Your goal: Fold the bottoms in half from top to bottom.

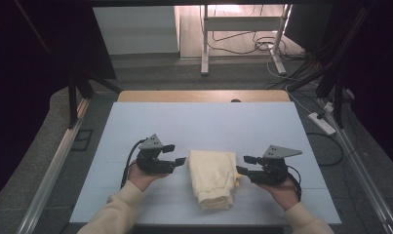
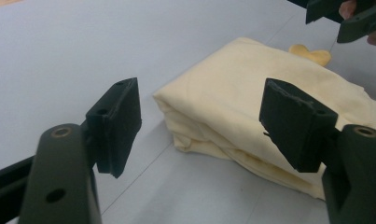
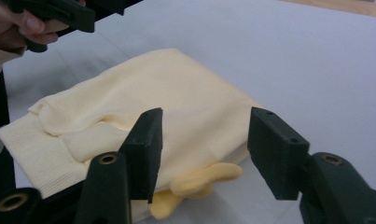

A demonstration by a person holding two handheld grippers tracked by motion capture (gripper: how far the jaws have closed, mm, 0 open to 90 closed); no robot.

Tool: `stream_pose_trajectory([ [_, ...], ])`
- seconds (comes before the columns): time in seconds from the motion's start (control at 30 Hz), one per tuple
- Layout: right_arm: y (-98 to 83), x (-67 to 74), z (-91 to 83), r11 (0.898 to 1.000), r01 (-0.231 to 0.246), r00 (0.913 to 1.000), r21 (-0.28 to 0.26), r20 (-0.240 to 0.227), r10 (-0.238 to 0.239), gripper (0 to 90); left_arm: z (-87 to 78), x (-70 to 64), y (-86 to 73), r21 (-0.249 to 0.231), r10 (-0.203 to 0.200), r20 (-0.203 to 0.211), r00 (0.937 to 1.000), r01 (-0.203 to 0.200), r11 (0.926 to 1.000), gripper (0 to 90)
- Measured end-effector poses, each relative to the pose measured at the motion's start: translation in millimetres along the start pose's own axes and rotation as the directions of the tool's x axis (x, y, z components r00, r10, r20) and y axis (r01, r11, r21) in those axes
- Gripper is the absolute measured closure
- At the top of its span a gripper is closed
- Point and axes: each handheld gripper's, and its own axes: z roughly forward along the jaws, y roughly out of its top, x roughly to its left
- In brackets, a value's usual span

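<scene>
**Item: folded cream garment between two hand-held grippers**

Left gripper (image 1: 177, 154): jaws apart, nothing between them; tips just beside the garment's left edge, not touching as far as can be told. Held in the person's left hand (image 1: 141, 176), cream sleeve (image 1: 117, 210) behind it.

Right gripper (image 1: 244, 164): jaws apart, clamped on nothing; the garment's right edge and a small loose yellow flap (image 3: 199, 182) lie just ahead of the tips. Held in the right hand (image 1: 281, 189).

Folded cream garment (image 1: 212, 178): knit fabric in a thick rectangular stack, ribbed hem (image 3: 34, 154) at the end nearer the person. Lies flat near the middle of the front half of the table, between the two grippers. Long axis runs from the person's side toward the far side, tilted slightly.

Markings: no brand, label or writing readable on the garment or grippers.

Support: pale blue-grey table covering (image 1: 208, 122); wooden table edge (image 1: 204, 95) along the far side
</scene>
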Motion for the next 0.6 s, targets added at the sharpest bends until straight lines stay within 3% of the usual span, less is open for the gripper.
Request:
stream_pose_trajectory([
  [0.6, -22.6, -36.8, -44.2, 0.999, -0.040, 0.9912, -0.022, 0.125, 0.042, 37.2, -26.7, 6.8, -26.0, 0.007, -0.026, -0.031, 0.9992, 0.026, 0.9996, 29.8],
])
